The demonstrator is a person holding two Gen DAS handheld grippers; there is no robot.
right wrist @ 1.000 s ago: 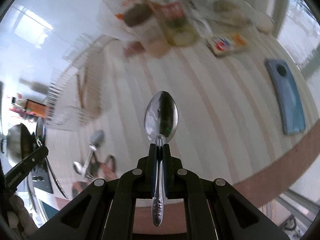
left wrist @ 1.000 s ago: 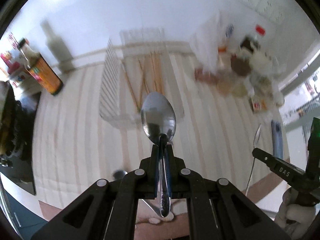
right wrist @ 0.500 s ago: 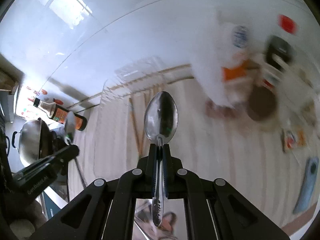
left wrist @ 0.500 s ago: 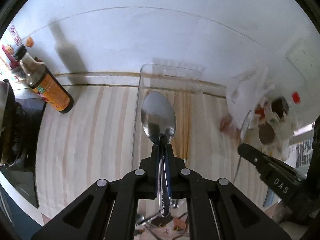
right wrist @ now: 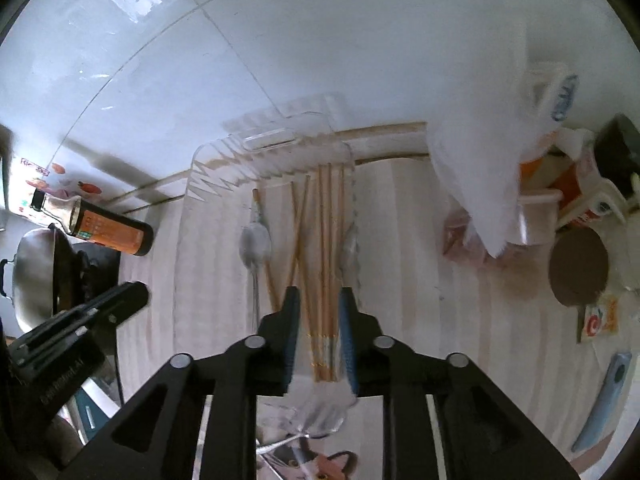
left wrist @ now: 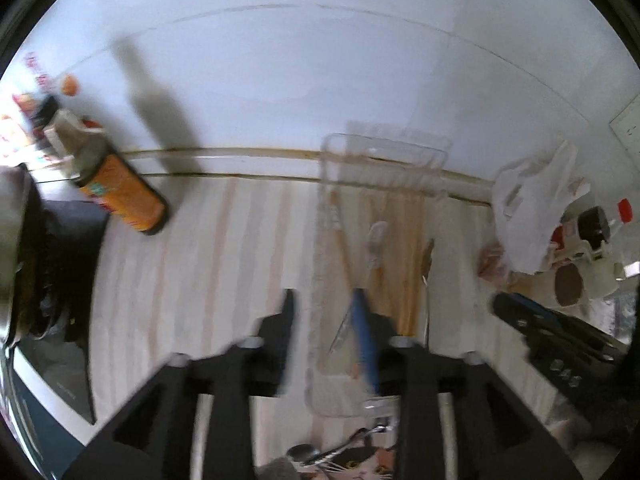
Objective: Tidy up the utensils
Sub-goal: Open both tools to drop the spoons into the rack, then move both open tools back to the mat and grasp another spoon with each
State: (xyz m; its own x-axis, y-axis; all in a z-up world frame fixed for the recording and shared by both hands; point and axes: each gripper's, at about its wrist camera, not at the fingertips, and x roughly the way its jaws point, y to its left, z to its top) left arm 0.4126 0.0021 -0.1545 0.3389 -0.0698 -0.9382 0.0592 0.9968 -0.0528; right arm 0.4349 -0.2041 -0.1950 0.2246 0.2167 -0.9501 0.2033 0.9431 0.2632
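- Both grippers point steeply down over the clear plastic tray [right wrist: 208,184], which sits on the striped counter against the white wall.
- Left gripper [left wrist: 324,312]: jaws opening, gap already moderate, nothing between the pads. Its spoon [left wrist: 376,240] lies blurred in the tray just ahead of the fingertips, toward the wall, slightly right of the gap.
- Right gripper [right wrist: 316,304]: jaws opening, gap narrow, nothing pinched. Through the gap you see only the chopsticks [right wrist: 326,264] on the tray floor.
- In the right wrist view one spoon [right wrist: 254,244] lies left of the chopsticks, a second spoon [right wrist: 349,248] by the tray's right wall; its outline is faint, so that's a loose read.
- Long axes: spoons and chopsticks all run roughly parallel to the tray's length, bowls toward the wall.
- My read: both spoons are delivered; next move is a straight lift out, keeping the fingertips off the tray walls.
- Remaining utensils [left wrist: 340,446] show at the bottom edge under the left gripper, so the left hand looks nearer.
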